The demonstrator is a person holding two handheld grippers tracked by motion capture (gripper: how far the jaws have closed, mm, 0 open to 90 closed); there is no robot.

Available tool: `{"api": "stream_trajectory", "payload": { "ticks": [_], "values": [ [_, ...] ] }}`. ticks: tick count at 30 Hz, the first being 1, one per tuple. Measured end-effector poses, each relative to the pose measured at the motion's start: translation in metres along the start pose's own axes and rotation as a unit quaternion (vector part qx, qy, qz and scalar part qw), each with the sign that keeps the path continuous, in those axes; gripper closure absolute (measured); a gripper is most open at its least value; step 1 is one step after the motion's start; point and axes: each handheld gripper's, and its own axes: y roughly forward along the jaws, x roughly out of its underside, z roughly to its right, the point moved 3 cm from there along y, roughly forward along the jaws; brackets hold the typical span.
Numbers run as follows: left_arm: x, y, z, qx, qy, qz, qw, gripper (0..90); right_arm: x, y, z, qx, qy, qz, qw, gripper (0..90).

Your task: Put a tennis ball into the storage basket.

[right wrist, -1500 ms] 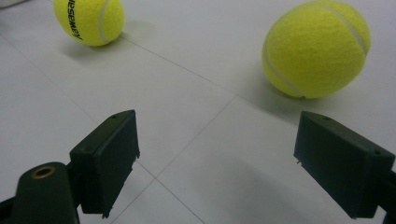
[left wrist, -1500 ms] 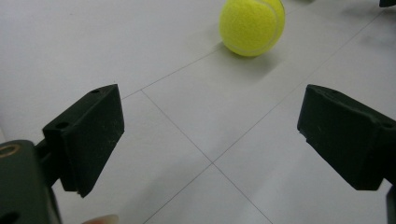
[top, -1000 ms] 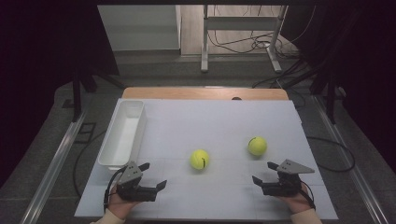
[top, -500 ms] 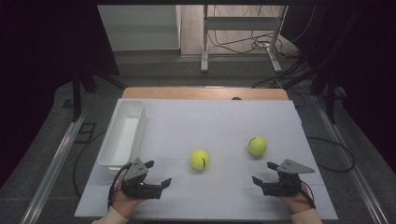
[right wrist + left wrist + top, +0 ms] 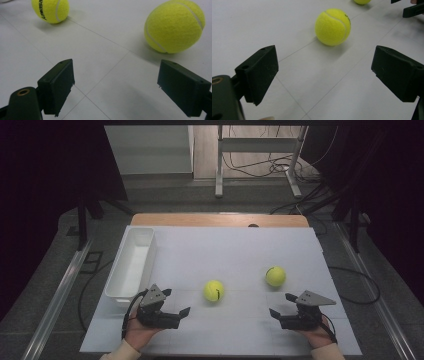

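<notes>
Dark room, cables on the floor behind; white tabletop sheet (image 5: 225,250) on a wooden table.

High view: long white plastic tray (image 5: 131,266) at left, empty. Two fuzzy yellow-green tennis balls lie apart: near ball (image 5: 213,290) mid-table, far ball (image 5: 275,276) to its right. Left gripper (image 5: 175,304) and right gripper (image 5: 280,305) sit low near the front edge, jaws spread, holding nothing.

Left gripper view: near ball (image 5: 333,26) ahead, beyond the jaw tips, untouched.

Right gripper view: far ball (image 5: 174,26) just ahead at right, near ball (image 5: 50,10) farther left.

Risk, judged: a jaw tip nudging a ball off-centre would roll it away across the smooth sheet.

Versus one second earlier: left gripper has advanced toward the near ball; right gripper and both balls unchanged.
</notes>
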Motion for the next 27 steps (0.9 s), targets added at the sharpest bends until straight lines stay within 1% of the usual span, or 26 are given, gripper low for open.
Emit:
{"api": "stream_trajectory", "payload": {
  "ticks": [5,9,18,24,27],
  "values": [
    [-0.004,0.005,0.002,0.007,0.002,-0.006,1.0000,7.7,0.000,0.001,0.000,0.000,-0.002,-0.001,1.0000,14.7],
    [-0.008,0.007,0.002,0.014,-0.006,-0.007,0.9999,7.6,0.000,0.001,-0.001,-0.001,-0.004,-0.003,1.0000,14.7],
    [-0.017,0.014,0.003,0.015,-0.002,-0.010,0.9998,7.5,0.000,0.001,-0.001,-0.002,-0.005,-0.004,1.0000,14.7],
    [-0.026,0.022,0.006,0.021,0.002,-0.013,0.9997,7.3,0.000,0.002,-0.001,-0.002,-0.005,-0.005,1.0000,14.6],
    [-0.028,0.024,0.006,0.022,0.002,-0.015,0.9996,7.3,0.000,0.002,-0.001,-0.003,-0.006,-0.005,1.0000,14.6]
  ]
}}
